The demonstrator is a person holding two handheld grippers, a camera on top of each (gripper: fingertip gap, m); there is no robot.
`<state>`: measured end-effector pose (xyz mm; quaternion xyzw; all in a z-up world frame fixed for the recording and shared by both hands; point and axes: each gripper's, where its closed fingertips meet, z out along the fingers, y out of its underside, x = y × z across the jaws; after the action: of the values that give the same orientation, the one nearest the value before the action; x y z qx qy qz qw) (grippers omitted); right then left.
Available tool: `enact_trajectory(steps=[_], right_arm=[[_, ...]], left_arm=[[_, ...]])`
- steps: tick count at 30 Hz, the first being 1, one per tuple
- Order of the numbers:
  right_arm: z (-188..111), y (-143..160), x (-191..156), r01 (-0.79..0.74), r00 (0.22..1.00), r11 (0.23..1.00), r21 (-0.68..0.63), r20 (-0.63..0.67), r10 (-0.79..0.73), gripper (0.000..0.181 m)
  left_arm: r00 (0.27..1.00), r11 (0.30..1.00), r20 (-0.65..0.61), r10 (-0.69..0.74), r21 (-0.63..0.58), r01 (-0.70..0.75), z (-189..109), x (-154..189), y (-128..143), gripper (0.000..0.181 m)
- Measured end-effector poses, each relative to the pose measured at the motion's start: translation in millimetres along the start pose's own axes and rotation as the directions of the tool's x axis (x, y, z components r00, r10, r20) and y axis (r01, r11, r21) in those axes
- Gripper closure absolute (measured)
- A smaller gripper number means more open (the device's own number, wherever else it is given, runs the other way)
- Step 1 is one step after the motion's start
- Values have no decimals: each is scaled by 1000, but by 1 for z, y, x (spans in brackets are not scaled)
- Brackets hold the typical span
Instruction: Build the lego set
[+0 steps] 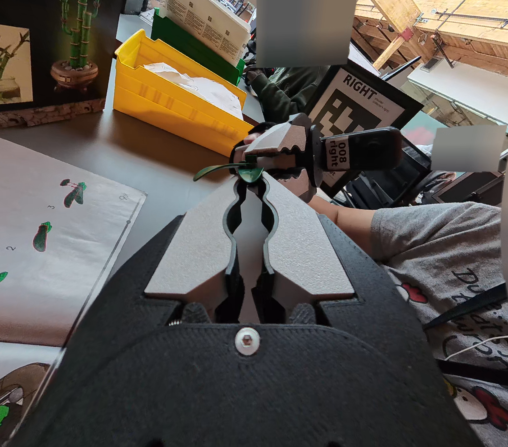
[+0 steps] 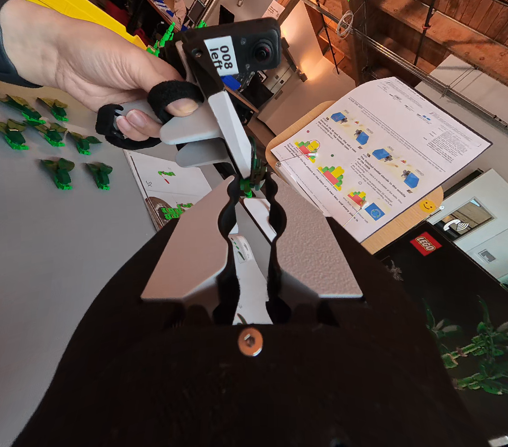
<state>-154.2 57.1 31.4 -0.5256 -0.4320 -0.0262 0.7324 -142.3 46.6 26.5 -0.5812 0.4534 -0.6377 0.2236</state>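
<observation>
Leaves [image 1: 248, 173] of dark green lego sit pinched at the tips of the left hand-held gripper [image 1: 251, 181], whose fingers are closed down to a narrow gap on the small cluster. One long thin leaf [image 1: 211, 170] sticks out sideways from that cluster, away from the right hand-held gripper [image 1: 257, 163]. The right one meets the same cluster from the far side, its fingers also nearly together on a green piece, so both tools touch the assembly above the counter [image 1: 165, 156].

From the right wrist view, the right hand-held gripper [image 2: 251, 185] is closed on the bright and dark green piece [image 2: 247, 185], and the left hand-held gripper [image 2: 248, 159] comes down onto it from above, held by a hand [image 2: 90, 68] with black straps over two fingertips.

Beyond the cluster in the left wrist view stands a yellow bin [image 1: 176, 101] with crumpled white paper in it, and just behind the bin a green bin [image 1: 192, 49] holding a booklet. The set's box [image 1: 52, 21], picturing a bamboo plant, stands beside the yellow bin. An open instruction booklet [image 1: 55, 227] lies on the counter near the box.

In the right wrist view, nine or so finished green leaf assemblies [image 2: 52, 134] lie scattered on the counter beneath the hand. A printed sheet [image 2: 379, 153] on a board leans on the other side of the cluster.
</observation>
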Motion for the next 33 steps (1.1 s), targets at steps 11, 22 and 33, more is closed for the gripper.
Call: enact_trajectory(steps=[11,22,33], right_arm=[[-2,-9,3,-26,999,999,27,-18,27,167],[0,-6,1,66,997,998,-19,-41,-66,167],[1,-3,0,107,993,994,-39,-53,-109,168]], left_arm=[[993,993,36,114,-16,-114,-1,9,-4,175],[996,997,55,72,-34,-70,-1,5,-1,175],[997,998,54,60,-33,-58,-1,3,-1,175]])
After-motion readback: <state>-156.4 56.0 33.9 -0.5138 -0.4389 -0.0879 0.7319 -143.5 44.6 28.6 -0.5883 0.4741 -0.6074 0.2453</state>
